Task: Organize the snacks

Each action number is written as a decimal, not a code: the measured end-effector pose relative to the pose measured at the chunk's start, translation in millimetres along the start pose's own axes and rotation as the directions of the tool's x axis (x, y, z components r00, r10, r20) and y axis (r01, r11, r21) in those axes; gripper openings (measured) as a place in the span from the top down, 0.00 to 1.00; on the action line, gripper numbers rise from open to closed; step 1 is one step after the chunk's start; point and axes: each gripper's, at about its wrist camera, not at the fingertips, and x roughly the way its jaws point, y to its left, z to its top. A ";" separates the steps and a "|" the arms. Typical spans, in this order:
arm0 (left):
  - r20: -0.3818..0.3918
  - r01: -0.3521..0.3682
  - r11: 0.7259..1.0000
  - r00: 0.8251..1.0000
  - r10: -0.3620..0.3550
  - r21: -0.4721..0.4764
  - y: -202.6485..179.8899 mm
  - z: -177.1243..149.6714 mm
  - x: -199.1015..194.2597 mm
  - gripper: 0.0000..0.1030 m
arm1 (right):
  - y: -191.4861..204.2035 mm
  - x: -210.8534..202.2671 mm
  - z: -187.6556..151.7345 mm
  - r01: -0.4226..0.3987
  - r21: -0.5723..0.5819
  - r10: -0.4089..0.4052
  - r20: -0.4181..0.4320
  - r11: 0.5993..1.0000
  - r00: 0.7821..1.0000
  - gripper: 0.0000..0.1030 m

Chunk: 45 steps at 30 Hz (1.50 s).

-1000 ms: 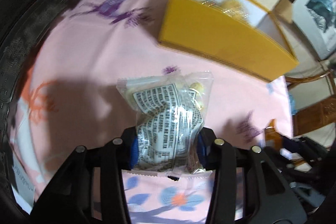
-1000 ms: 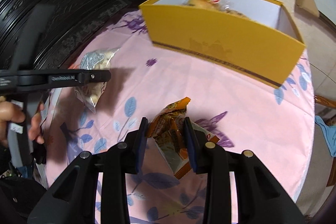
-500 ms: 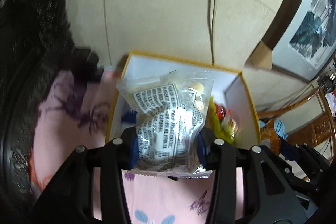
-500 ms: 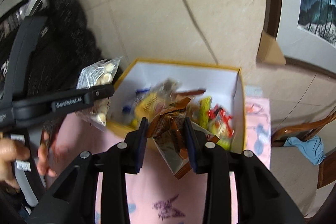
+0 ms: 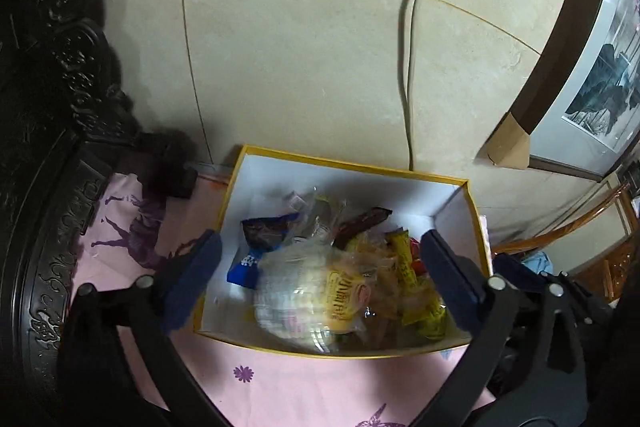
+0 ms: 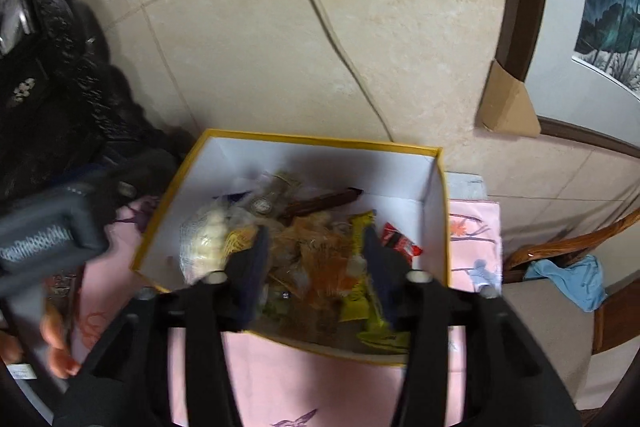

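A yellow box (image 5: 352,163) with white inner walls stands on the pink flowered cloth against the wall; it also shows in the right wrist view (image 6: 320,141). It holds several snack packets. A clear bag of pale puffs (image 5: 296,303) lies on top of the pile, seen also in the right wrist view (image 6: 202,247). An orange packet (image 6: 324,263) lies among the others. My left gripper (image 5: 320,275) is open and empty over the box. My right gripper (image 6: 316,259) is open and empty over the box's front.
A tiled wall with a socket and plugged cable (image 5: 412,67) rises behind the box. Dark carved furniture (image 5: 44,107) stands at the left. A framed picture (image 5: 592,79) and a wooden chair with blue cloth (image 6: 568,275) are at the right. The left gripper's body (image 6: 48,231) is blurred beside the box.
Both grippers have opened over the box. The clear puff bag has dropped from the left gripper and the orange packet from the right one into the pile.
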 end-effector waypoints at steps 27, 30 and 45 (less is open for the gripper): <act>0.027 -0.027 0.999 0.999 0.026 0.034 -15.5 -15.4 -27.1 0.02 | 6.8 -43.5 -48.4 -0.017 -0.003 0.017 0.018 1.000 1.000 0.40; 0.022 -0.026 0.999 0.999 0.025 0.025 -14.0 -16.5 -27.6 0.02 | 6.5 -43.8 -49.4 -0.017 -0.001 0.017 0.017 1.000 1.000 0.40; 0.016 -0.024 0.999 1.000 0.023 0.025 -14.6 -20.0 -26.2 0.02 | 9.0 -43.9 -49.4 -0.011 -0.001 0.011 0.012 1.000 1.000 0.40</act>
